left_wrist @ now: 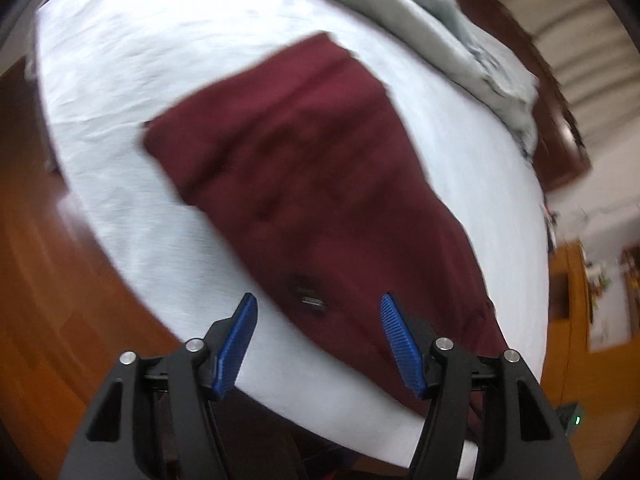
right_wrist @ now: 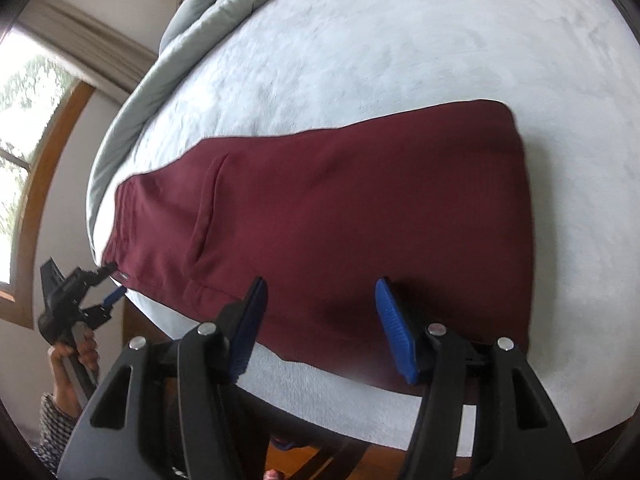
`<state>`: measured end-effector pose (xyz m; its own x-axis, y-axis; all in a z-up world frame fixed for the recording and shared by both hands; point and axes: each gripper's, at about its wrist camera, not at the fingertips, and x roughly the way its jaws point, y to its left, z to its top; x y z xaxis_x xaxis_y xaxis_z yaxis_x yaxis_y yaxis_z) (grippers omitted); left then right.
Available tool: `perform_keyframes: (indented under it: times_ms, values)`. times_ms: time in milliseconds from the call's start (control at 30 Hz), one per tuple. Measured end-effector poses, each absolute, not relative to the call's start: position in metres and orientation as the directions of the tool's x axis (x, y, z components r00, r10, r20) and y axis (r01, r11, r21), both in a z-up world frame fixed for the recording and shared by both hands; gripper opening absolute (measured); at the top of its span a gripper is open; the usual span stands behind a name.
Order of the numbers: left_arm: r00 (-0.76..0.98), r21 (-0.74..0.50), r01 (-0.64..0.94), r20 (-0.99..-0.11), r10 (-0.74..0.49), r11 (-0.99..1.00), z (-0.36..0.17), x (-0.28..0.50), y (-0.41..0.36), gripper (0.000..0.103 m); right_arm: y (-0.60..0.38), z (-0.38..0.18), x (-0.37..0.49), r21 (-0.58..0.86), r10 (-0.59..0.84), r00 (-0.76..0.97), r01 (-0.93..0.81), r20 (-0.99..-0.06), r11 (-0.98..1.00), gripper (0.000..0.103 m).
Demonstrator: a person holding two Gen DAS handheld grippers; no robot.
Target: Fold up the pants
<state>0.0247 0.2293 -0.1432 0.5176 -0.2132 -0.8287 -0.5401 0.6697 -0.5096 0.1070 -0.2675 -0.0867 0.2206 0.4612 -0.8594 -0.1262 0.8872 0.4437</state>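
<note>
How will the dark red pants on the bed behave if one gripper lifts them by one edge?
The pants will probably droop: they are soft cloth lying flat in layers. The layers may slide apart, since nothing pins them and both grippers are open. They may drag on the fuzzy bed cover.

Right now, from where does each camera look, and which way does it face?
Left wrist: on the left gripper, facing down over the dark red folded pants on the pale bed cover; its open blue fingers show.
Right wrist: on the right gripper, facing down at the pants; a hand holds the left gripper.
Shared: pants, bed cover.
</note>
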Motion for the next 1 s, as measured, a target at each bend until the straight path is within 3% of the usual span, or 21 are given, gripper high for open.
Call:
perform_keyframes:
  times_ms: [500, 700, 833, 1000]
  values:
    - [0.571, -0.604, -0.636, -0.787, -0.235, 0.48, -0.178, 0.046, 0.294, 0.063, -0.235, -0.102, 0.11, 0.398, 0.428, 0.179, -0.185, -0.886, 0.899, 0.06]
    - [0.728, -0.707, -0.397, -0.631, -0.268, 0.585, -0.122, 0.053, 0.266, 0.063, -0.228, -0.104, 0.109, 0.381, 0.417, 0.178, -0.206, -0.891, 0.902, 0.068]
    - [0.643, -0.624, -0.48, -0.728, -0.236, 0.616, -0.142, 0.07, 0.265, 0.065, -0.222, -0.105, 0.108, 0.363, 0.404, 0.179, -0.221, -0.897, 0.905, 0.07]
    - [0.616, -0.587, -0.509, -0.759, -0.209, 0.63, -0.155, 0.082, 0.265, 0.076, -0.225, -0.104, 0.106, 0.372, 0.412, 0.179, -0.22, -0.893, 0.902, 0.07]
